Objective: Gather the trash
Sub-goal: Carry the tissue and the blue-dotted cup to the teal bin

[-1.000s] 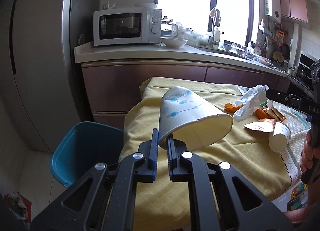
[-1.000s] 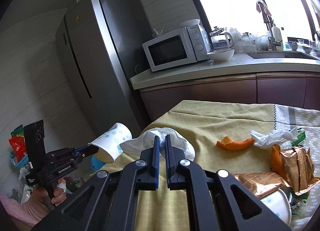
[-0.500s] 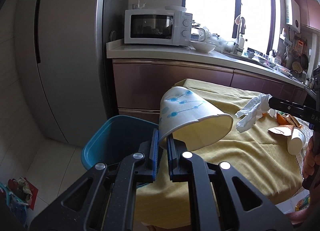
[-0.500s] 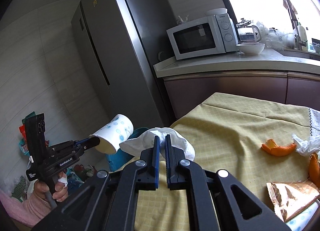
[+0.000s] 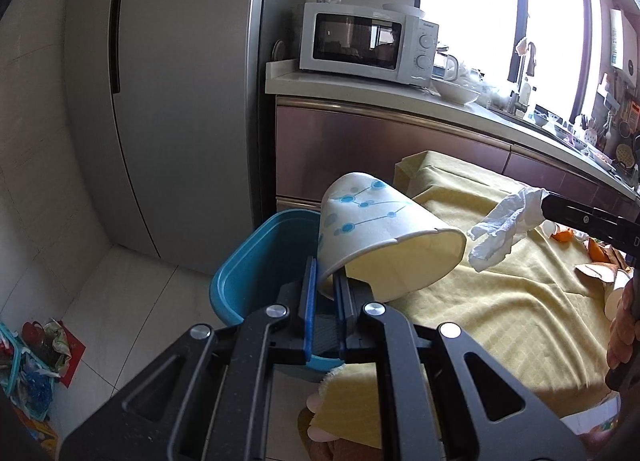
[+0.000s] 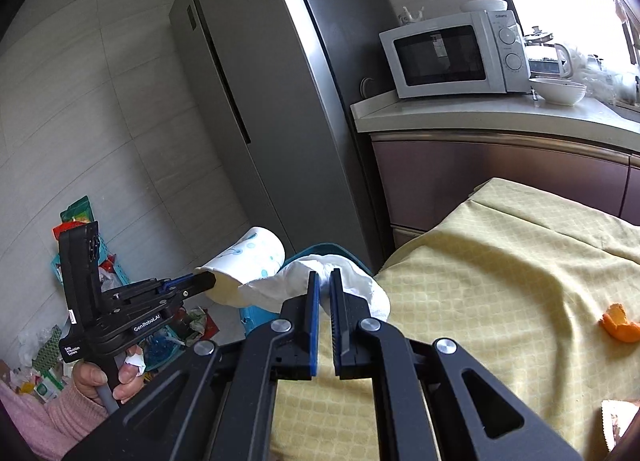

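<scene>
Since the earlier frames, both grippers have swung away from the trash on the yellow cloth toward the blue bin (image 5: 256, 261), which now fills more of the left wrist view. We hold the left gripper (image 5: 325, 281) with its fingers clamped on the rim of the paper cup (image 5: 380, 233) (white with blue dots, tipped on its side, open mouth facing right), and the cup sits above the near edge of the bin. We hold the right gripper (image 6: 325, 285) with its fingers pinched on the crumpled white tissue (image 6: 304, 281), which hangs over the corner of the cloth-covered worktop (image 6: 500, 261), just beside the bin. An orange peel (image 6: 619, 324) lies on the cloth, well apart from the tissue. Behind the bin stands the refrigerator (image 5: 180, 101); the microwave (image 5: 368, 43) sits on the kitchen counter.
</scene>
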Demonstrator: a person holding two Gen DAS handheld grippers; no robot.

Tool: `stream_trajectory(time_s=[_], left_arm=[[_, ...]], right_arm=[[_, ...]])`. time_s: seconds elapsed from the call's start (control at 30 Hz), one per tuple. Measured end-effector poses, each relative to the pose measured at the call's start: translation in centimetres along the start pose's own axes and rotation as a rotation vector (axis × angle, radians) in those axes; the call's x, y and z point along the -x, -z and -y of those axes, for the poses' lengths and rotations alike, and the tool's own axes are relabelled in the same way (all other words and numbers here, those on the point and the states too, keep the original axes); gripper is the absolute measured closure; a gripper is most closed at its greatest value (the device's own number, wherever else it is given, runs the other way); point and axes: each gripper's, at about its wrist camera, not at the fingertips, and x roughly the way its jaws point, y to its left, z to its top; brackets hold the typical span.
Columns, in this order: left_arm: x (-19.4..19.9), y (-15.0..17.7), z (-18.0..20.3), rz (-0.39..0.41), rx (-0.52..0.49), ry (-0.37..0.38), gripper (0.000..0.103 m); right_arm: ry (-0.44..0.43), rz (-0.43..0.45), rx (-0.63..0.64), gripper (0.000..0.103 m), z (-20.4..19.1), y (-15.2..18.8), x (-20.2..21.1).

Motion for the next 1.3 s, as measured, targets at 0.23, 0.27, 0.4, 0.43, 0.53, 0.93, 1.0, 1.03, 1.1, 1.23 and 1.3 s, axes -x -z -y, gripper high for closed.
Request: stream_trajectory(time_s=[0.23, 0.27, 0.4, 0.43, 0.53, 0.93, 1.0, 1.03, 1.1, 1.23, 1.3], left_arm=[[-1.5, 0.6, -1.4, -0.029, 0.023, -0.025, 0.094], [-1.7, 0.7, -1.6, -0.033, 0.027, -0.026, 0.094], [-2.8, 0.8, -2.1, -0.047, 0.041, -0.036, 0.094], [-3.1, 0.9, -2.1, -0.05, 0.042, -0.039, 0.094], [-4.0, 0.9, -2.3, -0.065, 0.046, -0.044, 0.094], [-7.9, 1.7, -2.8, -0.131, 0.071, -0.074, 0.094], [-8.7, 1.7, -2.9, -0.142, 0.078, -0.079, 0.094], [-9.0, 1.7, -2.9, -0.145, 0.079, -0.081, 0.094], [-9.7, 1.7, -2.8, -0.151, 0.076, -0.089, 0.094], [-10.8, 1.9, -2.5, -0.164, 0.07, -0.09, 0.094], [-11.4, 1.9, -2.4, -0.172, 0.073, -0.09, 0.093]], right_arm=[[-0.023, -0.048, 0.014, 0.099, -1.0, -0.7, -3.1], [-0.024, -0.055, 0.016, 0.099, -1.1, -0.8, -3.5], [-0.027, -0.079, 0.018, 0.099, -1.7, -0.8, -5.1], [-0.028, -0.084, 0.018, 0.099, -1.8, -0.9, -5.4], [-0.025, -0.097, 0.015, 0.099, -1.8, -1.0, -6.4], [0.001, -0.172, 0.009, 0.097, -1.6, -0.8, -10.3], [0.006, -0.184, 0.008, 0.097, -1.5, -0.7, -10.9], [0.009, -0.19, 0.008, 0.097, -1.5, -0.7, -11.1], [0.011, -0.202, 0.007, 0.097, -1.4, -0.5, -11.6], [0.013, -0.226, 0.002, 0.095, -1.2, -0.6, -12.6], [0.013, -0.231, -0.005, 0.093, -1.1, -0.6, -12.9]])
